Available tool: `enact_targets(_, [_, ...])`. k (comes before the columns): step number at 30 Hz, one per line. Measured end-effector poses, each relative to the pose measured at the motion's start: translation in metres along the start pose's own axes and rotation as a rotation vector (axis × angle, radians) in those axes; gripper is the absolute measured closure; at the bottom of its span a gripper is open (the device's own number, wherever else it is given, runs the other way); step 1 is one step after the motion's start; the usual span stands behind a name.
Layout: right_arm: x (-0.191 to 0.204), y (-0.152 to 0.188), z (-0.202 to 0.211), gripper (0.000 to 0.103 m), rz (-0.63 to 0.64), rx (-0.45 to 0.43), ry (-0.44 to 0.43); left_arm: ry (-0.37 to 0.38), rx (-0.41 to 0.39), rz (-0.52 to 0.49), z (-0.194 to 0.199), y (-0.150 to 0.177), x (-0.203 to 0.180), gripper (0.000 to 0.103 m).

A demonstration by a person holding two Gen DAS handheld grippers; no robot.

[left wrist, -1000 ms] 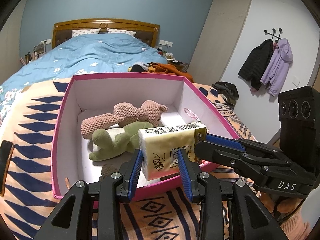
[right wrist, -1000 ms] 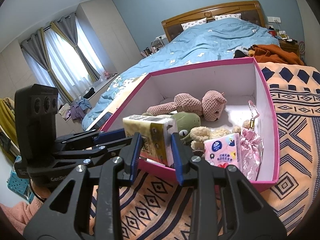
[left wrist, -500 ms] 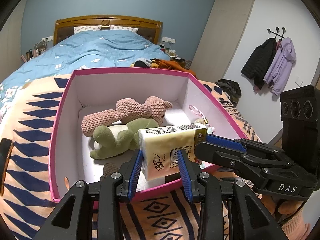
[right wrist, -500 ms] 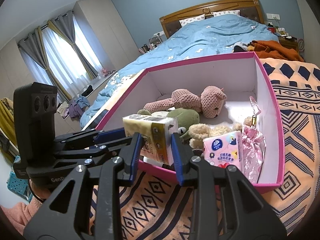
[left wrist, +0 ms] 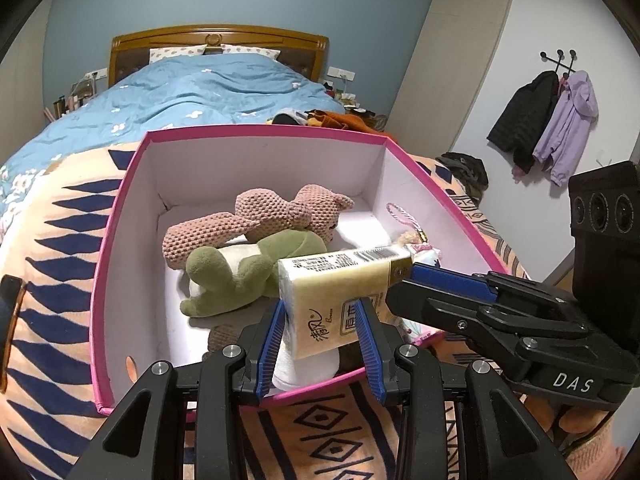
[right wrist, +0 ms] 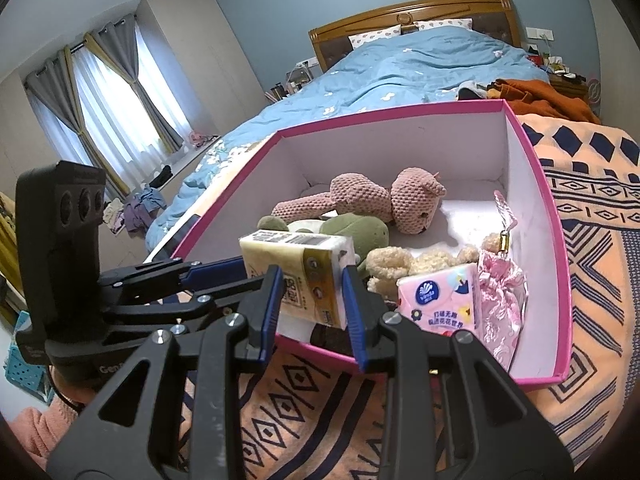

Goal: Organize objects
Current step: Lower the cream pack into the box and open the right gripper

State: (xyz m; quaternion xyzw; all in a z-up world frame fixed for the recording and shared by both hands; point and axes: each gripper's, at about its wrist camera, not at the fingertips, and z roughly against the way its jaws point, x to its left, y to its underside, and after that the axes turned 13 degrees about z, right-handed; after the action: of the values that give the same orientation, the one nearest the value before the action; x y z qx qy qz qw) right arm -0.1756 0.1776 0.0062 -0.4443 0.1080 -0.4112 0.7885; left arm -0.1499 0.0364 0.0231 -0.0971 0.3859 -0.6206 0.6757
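Yellow tissue pack (left wrist: 340, 300), light, soft and crushable, hangs over the pink box's (left wrist: 120, 208) front rim; left gripper (left wrist: 322, 334) and right gripper (right wrist: 310, 304) both seemingly clench its ends.

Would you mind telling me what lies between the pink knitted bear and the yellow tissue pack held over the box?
The green plush frog lies between the pink knitted bear and the yellow tissue pack, clearest in the left wrist view.

even indoor light | window (right wrist: 108, 120) glare | fisheye-warped edges | sharp
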Motion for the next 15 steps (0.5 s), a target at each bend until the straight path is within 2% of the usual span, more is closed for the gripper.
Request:
enact_targets(4, [0.002, 0.0, -0.002, 0.069, 0.014, 0.005, 0.025, -0.006, -0.009, 0.001, 0.001, 0.0, 0.002, 0.059])
enact_targets(10, [0.002, 0.002, 0.001, 0.067, 0.019, 0.0, 0.052, -0.014, -0.047, 0.005, 0.01, 0.002, 0.005, 0.042])
enact_targets(13, [0.004, 0.004, 0.008, 0.058, 0.02, -0.014, 0.061, -0.013, -0.077, 0.008, 0.02, 0.005, 0.006, 0.031])
enact_targets(15, [0.006, 0.009, 0.016, 0.046, 0.026, -0.031, 0.074, -0.012, -0.113, 0.003, 0.032, 0.009, 0.006, 0.019])
